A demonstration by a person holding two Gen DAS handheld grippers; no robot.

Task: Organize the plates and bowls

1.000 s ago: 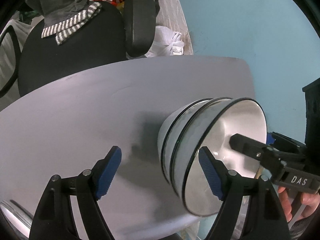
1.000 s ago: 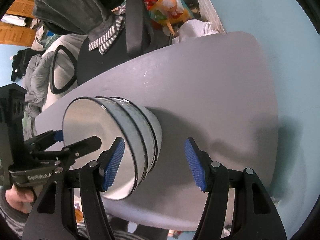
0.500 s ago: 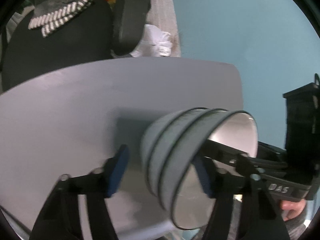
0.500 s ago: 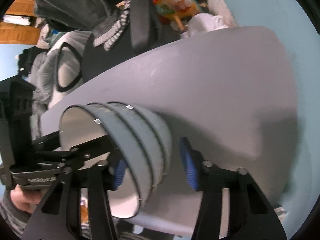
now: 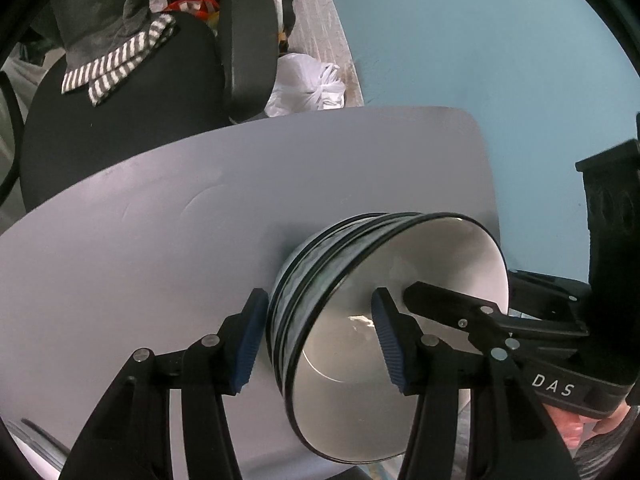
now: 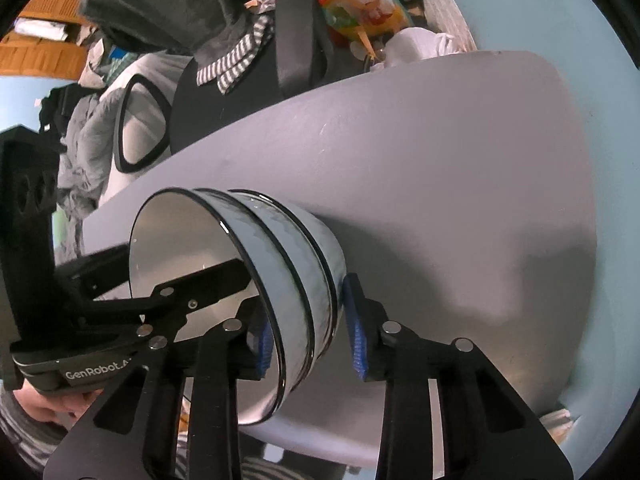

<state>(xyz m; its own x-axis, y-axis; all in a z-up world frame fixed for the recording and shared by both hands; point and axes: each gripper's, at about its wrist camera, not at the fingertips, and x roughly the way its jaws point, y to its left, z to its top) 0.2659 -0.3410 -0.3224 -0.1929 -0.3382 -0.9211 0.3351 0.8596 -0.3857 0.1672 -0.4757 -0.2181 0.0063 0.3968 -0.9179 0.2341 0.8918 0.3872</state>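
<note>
My left wrist camera looks close along its fingers from one side of the stacked bowls (image 5: pixel 384 304), my right from the opposite side, both sharing the bowls (image 6: pixel 256 280), grey table (image 5: pixel 160 248) and black chair (image 6: pixel 240 92).

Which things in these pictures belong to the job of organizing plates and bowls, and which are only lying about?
Belong to the job:
- stack of bowls, three nested, on the grey table
- left tongs, straddling the stack's rim
- right tongs, straddling the stack's rim

Lying about:
- black chair
- striped cloth on the chair
- white plastic bag
</note>
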